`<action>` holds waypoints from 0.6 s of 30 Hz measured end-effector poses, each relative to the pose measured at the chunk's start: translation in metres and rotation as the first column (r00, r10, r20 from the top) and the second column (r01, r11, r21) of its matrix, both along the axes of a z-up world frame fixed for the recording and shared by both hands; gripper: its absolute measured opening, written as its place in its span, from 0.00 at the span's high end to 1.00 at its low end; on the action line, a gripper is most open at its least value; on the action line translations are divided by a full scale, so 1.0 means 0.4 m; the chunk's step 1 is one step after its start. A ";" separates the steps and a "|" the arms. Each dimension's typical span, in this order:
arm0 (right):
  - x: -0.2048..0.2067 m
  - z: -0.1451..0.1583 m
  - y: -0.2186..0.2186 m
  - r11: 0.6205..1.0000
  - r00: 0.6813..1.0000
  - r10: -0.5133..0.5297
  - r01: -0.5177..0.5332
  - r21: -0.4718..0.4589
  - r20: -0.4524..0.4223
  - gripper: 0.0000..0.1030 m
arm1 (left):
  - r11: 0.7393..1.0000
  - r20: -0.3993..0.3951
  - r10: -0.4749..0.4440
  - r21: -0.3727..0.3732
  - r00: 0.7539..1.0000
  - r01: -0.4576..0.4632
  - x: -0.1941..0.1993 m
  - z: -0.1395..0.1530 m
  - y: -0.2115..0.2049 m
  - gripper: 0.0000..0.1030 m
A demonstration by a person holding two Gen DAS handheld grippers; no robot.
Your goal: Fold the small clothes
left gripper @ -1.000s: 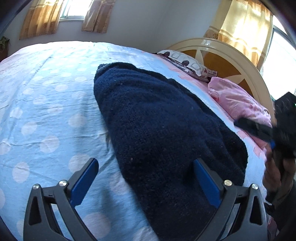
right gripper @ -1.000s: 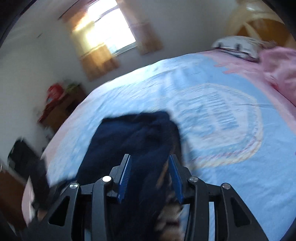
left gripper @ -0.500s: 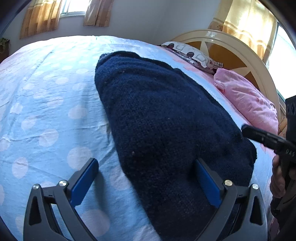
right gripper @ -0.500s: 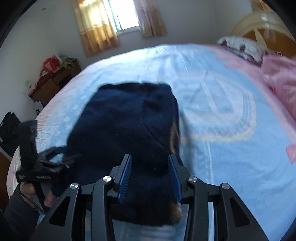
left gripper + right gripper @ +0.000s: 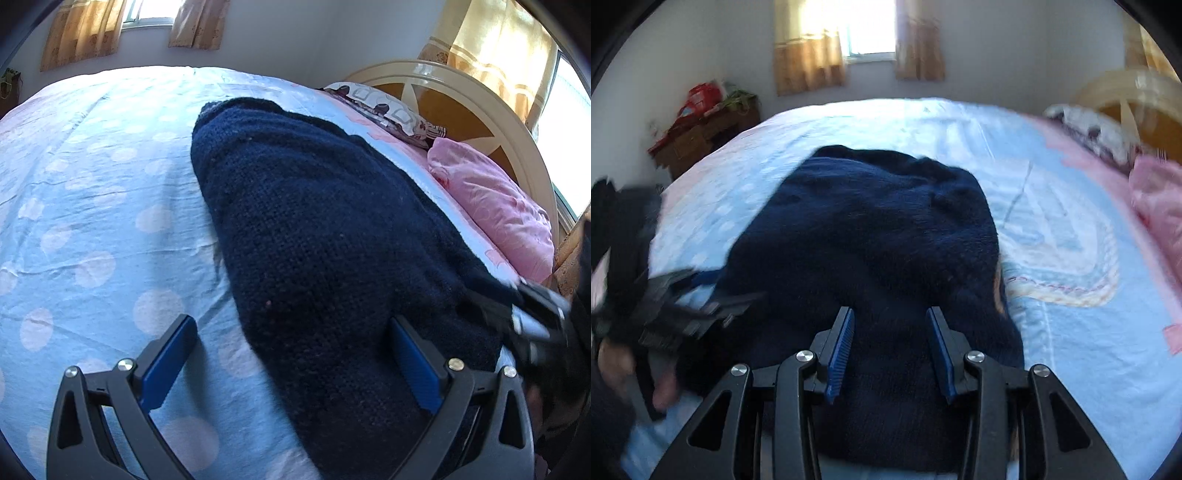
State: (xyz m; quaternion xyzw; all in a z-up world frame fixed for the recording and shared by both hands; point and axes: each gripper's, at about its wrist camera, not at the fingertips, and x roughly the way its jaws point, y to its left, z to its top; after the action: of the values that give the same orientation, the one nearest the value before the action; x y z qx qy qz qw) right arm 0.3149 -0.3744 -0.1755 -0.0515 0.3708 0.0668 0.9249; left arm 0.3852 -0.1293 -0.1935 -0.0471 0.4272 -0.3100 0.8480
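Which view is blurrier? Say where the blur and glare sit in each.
Right wrist view: blurrier, smeared at the left gripper on the left edge and at the headboard on the right; the window is blown out. Left wrist view: mostly sharp, the knit of the navy sweater resolves; only the right gripper at the right edge is streaked, and the window behind it glares.

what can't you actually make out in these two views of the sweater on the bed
- Left wrist view: the right gripper is motion-blurred at the frame edge, so its jaws are unreadable.
- Right wrist view: the left gripper is likewise smeared.
- Both views: the sweater's near edge runs under the gripper bodies, and its folded-under layers are hidden.
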 end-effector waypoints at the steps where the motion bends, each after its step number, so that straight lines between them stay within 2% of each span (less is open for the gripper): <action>1: -0.025 -0.014 0.016 0.999 1.000 0.016 -0.016 -0.029 -0.007 0.60 | 1.000 0.002 0.001 0.002 1.000 -0.001 -0.002 0.001 0.000 0.00; 3: -0.053 -0.050 0.032 0.997 0.999 0.022 -0.025 -0.067 -0.040 0.60 | 1.000 0.001 0.000 0.003 1.000 0.000 -0.002 0.000 0.000 0.00; 5: -0.076 -0.069 0.032 0.996 1.000 0.011 -0.011 -0.085 0.003 0.60 | 1.000 0.002 -0.002 0.008 1.000 0.002 -0.004 0.000 -0.003 0.00; 9: -0.074 -0.071 0.044 0.995 0.999 -0.039 0.039 -0.094 -0.002 0.59 | 1.000 0.000 0.003 0.017 1.000 -0.003 -0.005 -0.002 -0.002 0.00; 12: -0.083 -0.065 0.056 0.990 1.000 -0.023 0.024 -0.138 0.009 0.59 | 1.000 -0.001 0.009 0.024 1.000 -0.009 -0.012 -0.003 0.001 0.00; 15: -0.073 -0.012 0.004 1.000 0.999 0.018 -0.019 -0.014 -0.032 0.59 | 0.999 0.003 0.019 0.036 1.000 -0.019 -0.026 -0.002 0.003 0.00; 18: -0.040 0.082 -0.058 0.997 0.999 -0.014 0.010 0.076 0.047 0.59 | 0.999 0.006 0.020 0.037 1.000 -0.020 -0.032 -0.004 0.005 0.00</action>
State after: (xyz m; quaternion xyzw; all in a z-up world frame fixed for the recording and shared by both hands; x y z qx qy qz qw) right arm 0.2991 -0.3974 -0.1425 -0.0159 0.3462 0.0739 0.9351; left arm 0.3725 -0.1275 -0.1952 -0.0346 0.4299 -0.2936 0.8531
